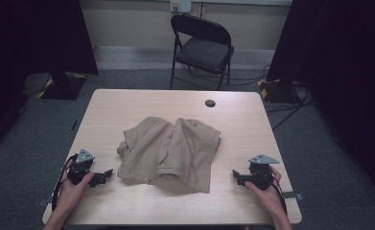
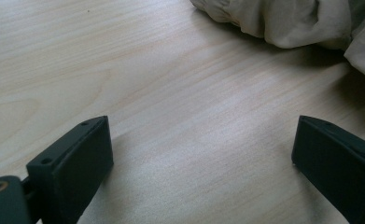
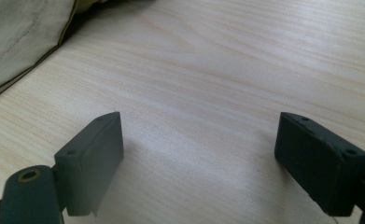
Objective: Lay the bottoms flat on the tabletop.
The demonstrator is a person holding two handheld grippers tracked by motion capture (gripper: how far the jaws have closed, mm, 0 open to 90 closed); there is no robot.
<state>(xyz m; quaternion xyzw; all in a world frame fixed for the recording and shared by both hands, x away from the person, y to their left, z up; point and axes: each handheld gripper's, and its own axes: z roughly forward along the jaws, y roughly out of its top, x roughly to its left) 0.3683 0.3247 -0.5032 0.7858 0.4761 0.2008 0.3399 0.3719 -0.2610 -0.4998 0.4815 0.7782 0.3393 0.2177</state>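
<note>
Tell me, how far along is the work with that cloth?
Barely begun, it seems. The tan cloth lies crumpled mid-table, untouched. Both tongs, left and right, are open and empty, resting either side of it. Grasping and whatever follows, likely folding or spreading, is all left.

The high view looks forward and down from above the person's side, taking in the whole pale wooden tabletop from some way off; the left gripper view sits low and close over the wood, facing the crumpled beige cloth garment at its 1 o'clock; the right gripper view, equally low and close, has that garment at its 11 o'clock; all three share it.
</note>
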